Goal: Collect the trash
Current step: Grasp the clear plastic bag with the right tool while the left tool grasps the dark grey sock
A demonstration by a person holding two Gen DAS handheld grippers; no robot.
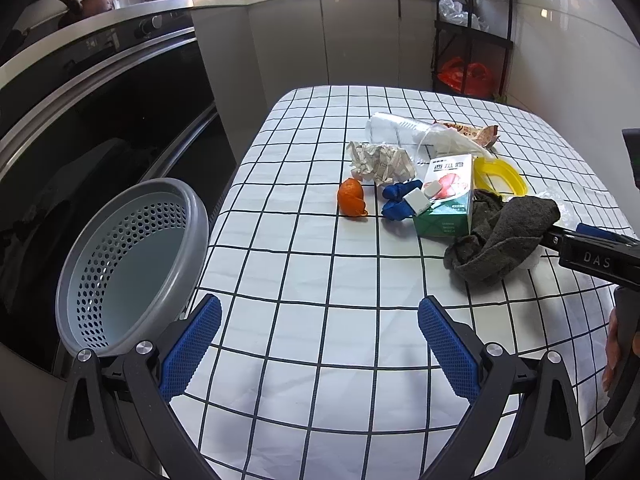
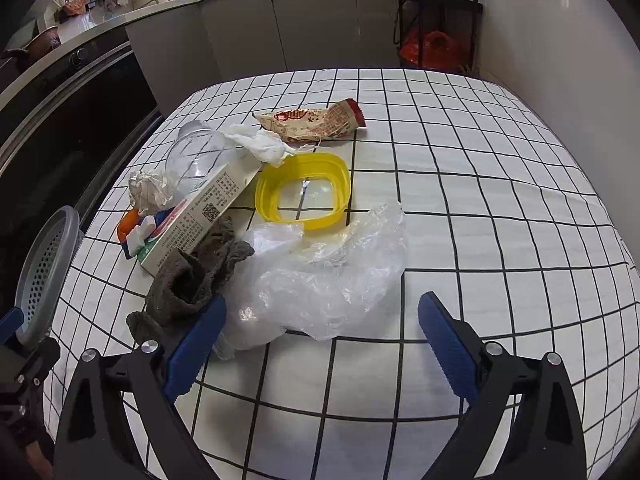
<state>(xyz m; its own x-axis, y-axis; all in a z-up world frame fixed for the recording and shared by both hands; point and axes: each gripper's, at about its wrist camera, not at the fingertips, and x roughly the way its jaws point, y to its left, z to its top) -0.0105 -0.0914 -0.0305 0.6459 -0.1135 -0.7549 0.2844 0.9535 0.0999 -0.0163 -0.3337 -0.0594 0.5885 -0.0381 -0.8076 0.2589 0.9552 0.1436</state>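
Observation:
Trash lies in a heap on the checked tablecloth (image 1: 320, 280): an orange peel (image 1: 352, 199), crumpled paper (image 1: 380, 160), a green-and-white carton (image 1: 448, 196), a dark grey rag (image 1: 504, 240), a yellow plastic ring (image 2: 304, 188), a clear plastic bag (image 2: 320, 276), a snack wrapper (image 2: 312, 120) and a clear cup (image 2: 200, 160). My left gripper (image 1: 318, 340) is open and empty above the near cloth, with a grey perforated basket (image 1: 132, 268) by its left finger. My right gripper (image 2: 322, 336) is open around the plastic bag, its left finger touching the rag (image 2: 192, 280).
A dark oven front (image 1: 100, 120) and cabinets stand left of the table. A black shelf with a red bag (image 1: 466, 74) stands beyond the far edge. Blue pieces and white blocks (image 1: 404, 200) lie by the carton. The right half of the cloth (image 2: 500, 200) is bare.

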